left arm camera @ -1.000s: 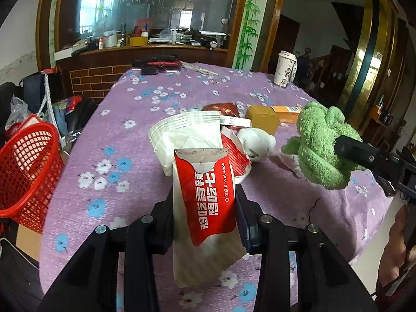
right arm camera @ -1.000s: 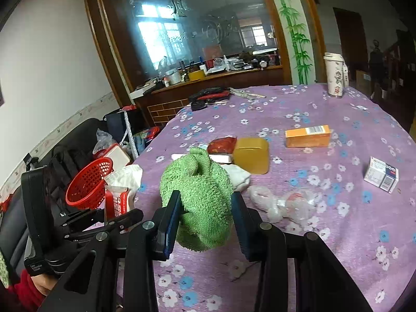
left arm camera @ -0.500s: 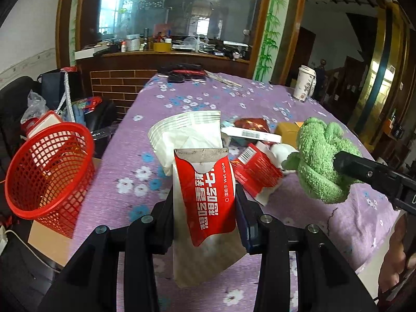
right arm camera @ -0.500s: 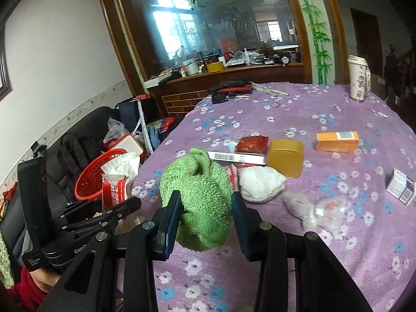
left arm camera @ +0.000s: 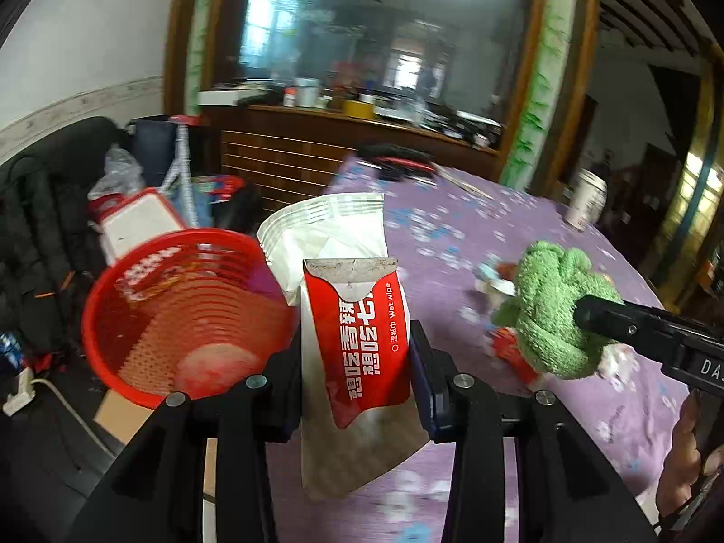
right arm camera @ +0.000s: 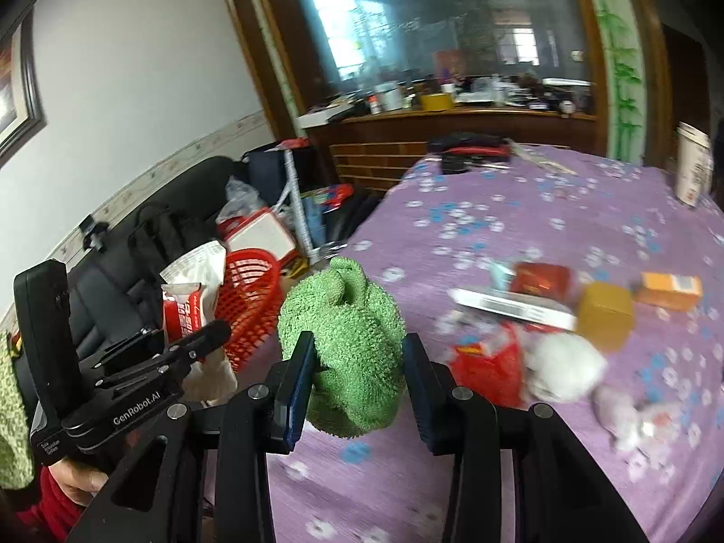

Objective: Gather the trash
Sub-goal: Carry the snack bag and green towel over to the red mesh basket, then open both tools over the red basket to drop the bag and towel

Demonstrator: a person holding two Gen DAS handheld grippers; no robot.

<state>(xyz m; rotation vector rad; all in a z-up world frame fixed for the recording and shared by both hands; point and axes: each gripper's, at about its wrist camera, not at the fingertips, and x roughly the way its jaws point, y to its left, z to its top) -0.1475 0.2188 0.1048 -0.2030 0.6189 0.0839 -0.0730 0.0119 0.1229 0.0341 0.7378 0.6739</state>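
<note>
My left gripper (left arm camera: 357, 362) is shut on a red and white wet-wipe packet (left arm camera: 357, 330), held upright at the table's left edge beside the red mesh basket (left arm camera: 181, 312), which stands on the floor. The packet and basket also show in the right wrist view, packet (right arm camera: 190, 303) and basket (right arm camera: 249, 303). My right gripper (right arm camera: 357, 375) is shut on a green knitted cloth (right arm camera: 348, 344), held above the purple flowered table (right arm camera: 520, 208). The cloth also shows in the left wrist view (left arm camera: 552, 307).
On the table lie a red wrapper (right arm camera: 488, 362), a white crumpled wad (right arm camera: 565, 362), a yellow box (right arm camera: 606, 312), an orange box (right arm camera: 669, 289), a flat white pack (right arm camera: 511, 305) and a paper cup (right arm camera: 692, 167). A black sofa (right arm camera: 149, 244) and bags stand left of the basket.
Both grippers have swung left with their loads. The red basket has come much closer, now right beside the wet-wipe packet. The table trash has shifted to the right of view.
</note>
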